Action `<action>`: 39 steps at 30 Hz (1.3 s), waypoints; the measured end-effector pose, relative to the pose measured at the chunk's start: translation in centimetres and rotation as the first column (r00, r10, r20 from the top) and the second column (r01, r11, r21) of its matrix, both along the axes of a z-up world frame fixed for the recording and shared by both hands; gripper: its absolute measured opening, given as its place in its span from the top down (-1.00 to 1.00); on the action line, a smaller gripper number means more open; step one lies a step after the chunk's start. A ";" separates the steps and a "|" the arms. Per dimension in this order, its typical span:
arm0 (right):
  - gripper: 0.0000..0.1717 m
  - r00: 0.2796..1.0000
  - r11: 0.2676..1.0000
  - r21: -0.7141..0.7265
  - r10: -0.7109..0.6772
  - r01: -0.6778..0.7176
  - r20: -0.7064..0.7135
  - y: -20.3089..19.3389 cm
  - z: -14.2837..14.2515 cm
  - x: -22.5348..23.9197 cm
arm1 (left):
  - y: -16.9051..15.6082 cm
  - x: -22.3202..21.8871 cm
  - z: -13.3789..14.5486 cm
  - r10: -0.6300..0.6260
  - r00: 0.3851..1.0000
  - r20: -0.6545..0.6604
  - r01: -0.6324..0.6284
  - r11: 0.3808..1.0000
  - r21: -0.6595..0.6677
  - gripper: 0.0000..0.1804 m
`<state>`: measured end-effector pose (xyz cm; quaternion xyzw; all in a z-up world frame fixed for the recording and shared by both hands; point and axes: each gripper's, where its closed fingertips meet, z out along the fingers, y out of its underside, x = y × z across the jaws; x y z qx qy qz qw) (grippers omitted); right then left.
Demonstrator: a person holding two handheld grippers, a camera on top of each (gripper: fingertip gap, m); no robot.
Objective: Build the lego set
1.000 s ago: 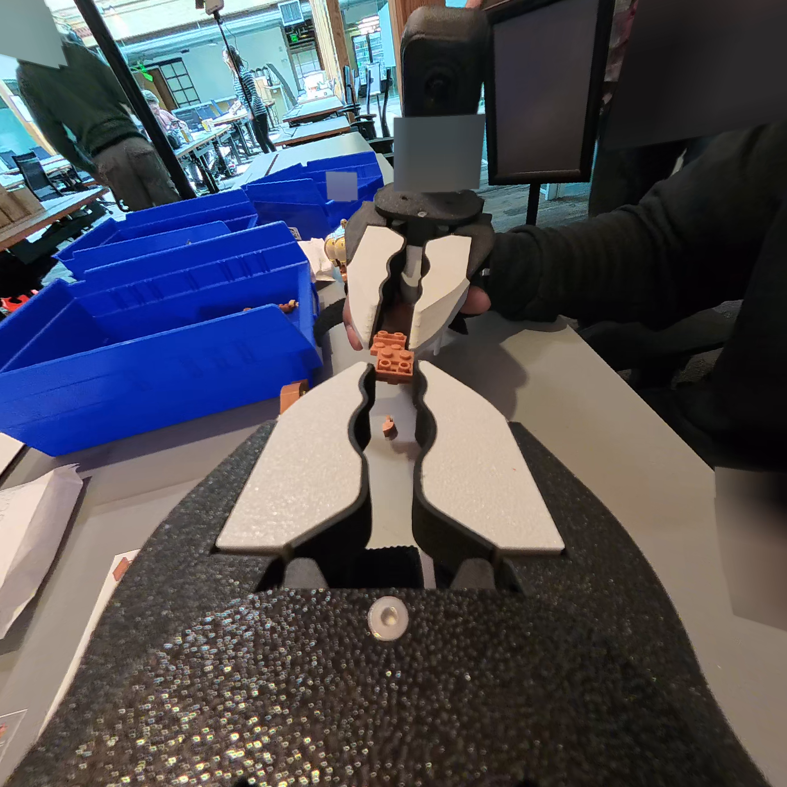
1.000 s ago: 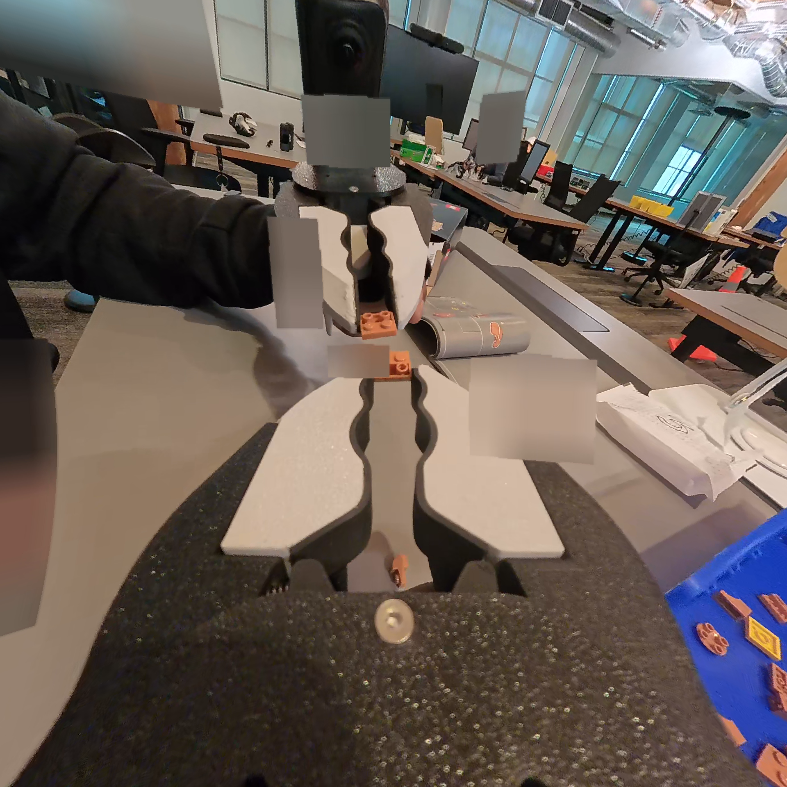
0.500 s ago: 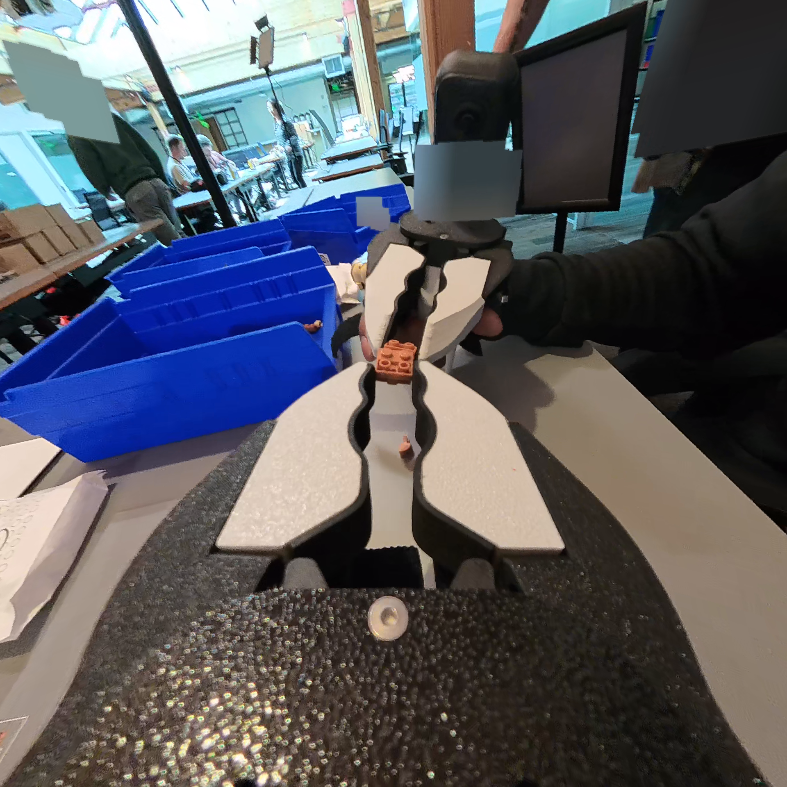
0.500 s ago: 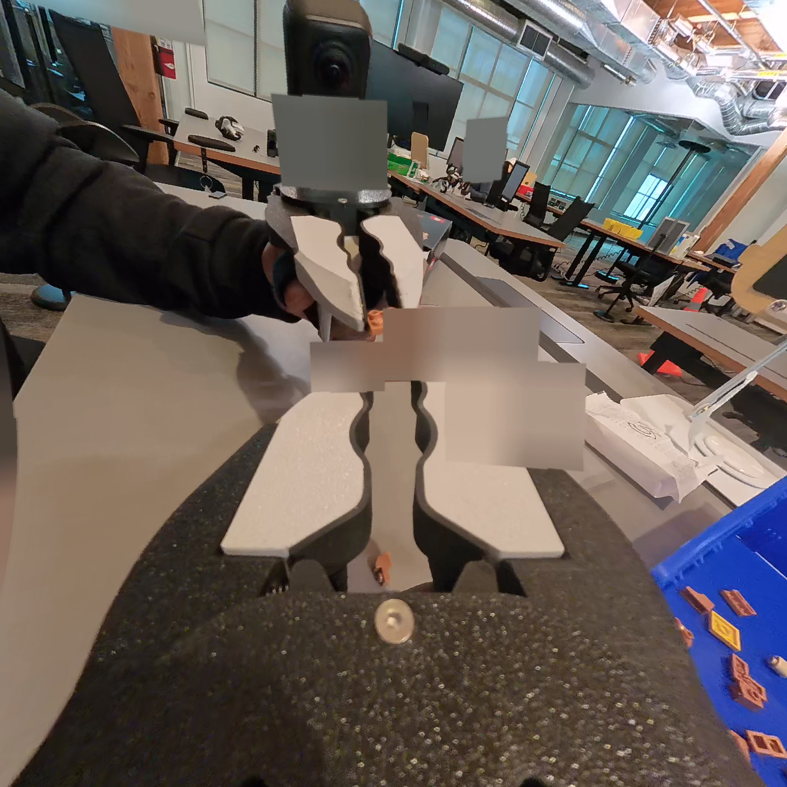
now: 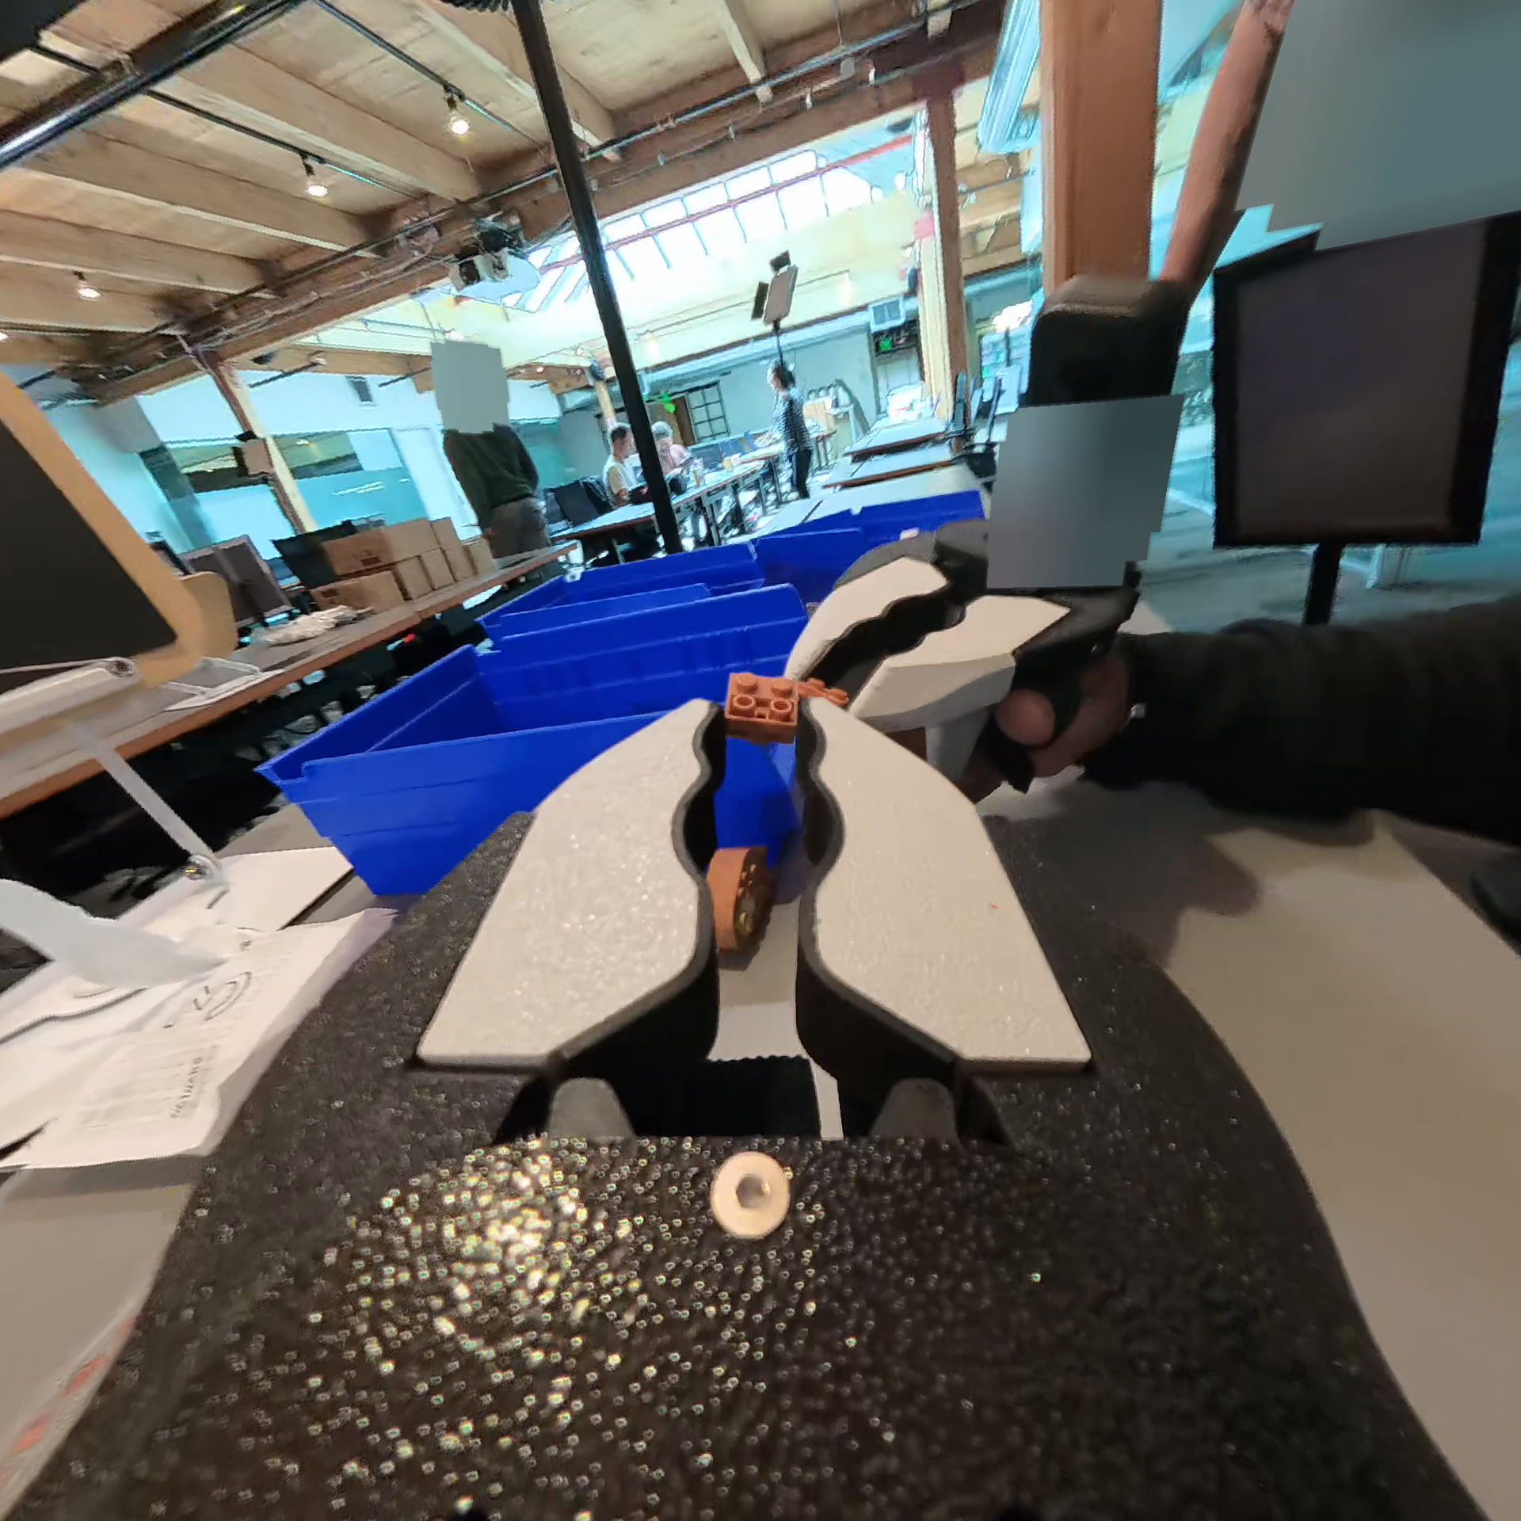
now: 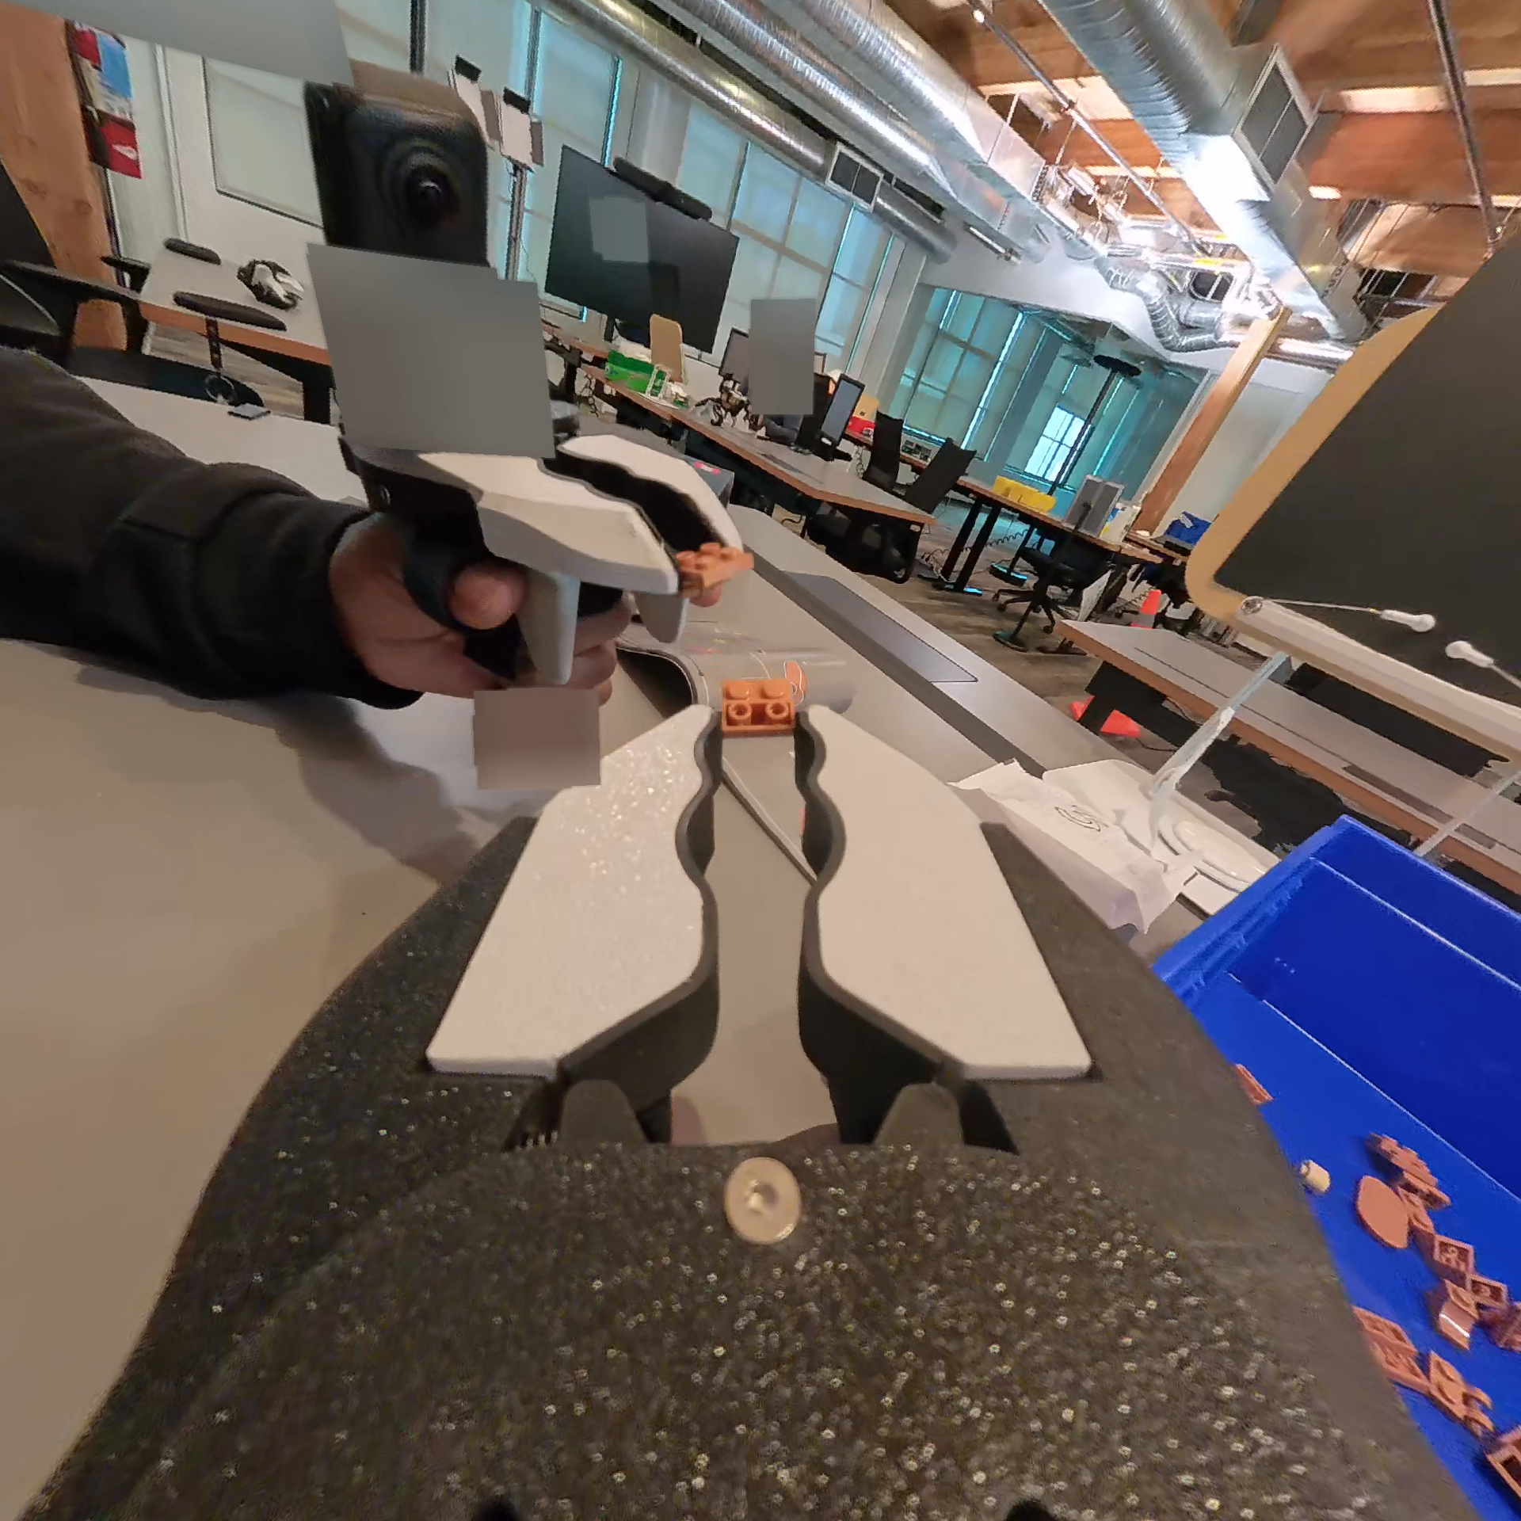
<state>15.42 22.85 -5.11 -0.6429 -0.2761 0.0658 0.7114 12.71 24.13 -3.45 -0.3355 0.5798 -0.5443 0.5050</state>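
In the left wrist view my left gripper [image 5: 761,720] is shut on an orange-brown two-by-two brick [image 5: 761,708], both pads pressed on its sides. My right gripper [image 5: 815,687] is close behind it to the right, with a small orange piece [image 5: 830,695] at its tips. In the right wrist view my right gripper [image 6: 757,724] is shut on an orange brick [image 6: 759,706]. The left gripper [image 6: 700,568] is up and to the left there, a hand's width away, with its orange brick [image 6: 714,564]. A brown round piece [image 5: 741,901] lies on the table below my left fingers.
Blue bins [image 5: 535,741] stand on the grey table [image 5: 1234,905] ahead of the left gripper. One blue bin [image 6: 1358,988] at the right holds several loose brown pieces [image 6: 1440,1276]. White paper bags [image 5: 123,1053] [image 6: 1095,831] and a curled booklet [image 6: 741,658] also lie there. About 4 centimeters separates my left fingertips from my right.
The two grippers faced each other with their bricks almost touching. They have since swung apart and tilted upward, each still holding its brick.
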 end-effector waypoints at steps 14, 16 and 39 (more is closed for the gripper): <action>0.81 0.998 0.996 -0.067 0.058 -0.057 0.017 -0.2 -1.6 -0.9 | -1.2 0.4 -2.0 0.089 0.996 -0.005 -0.086 0.977 0.196 0.82; 0.81 0.997 0.992 -0.095 0.083 -0.082 0.004 -0.3 -2.2 -1.0 | -1.3 0.3 -2.3 0.085 0.996 -0.017 -0.081 0.981 0.178 0.83; 0.82 0.987 0.983 -0.115 0.132 -0.142 -0.090 -0.6 -2.6 -1.0 | -2.0 -1.4 -4.0 0.043 0.995 -0.094 -0.032 0.993 0.111 0.82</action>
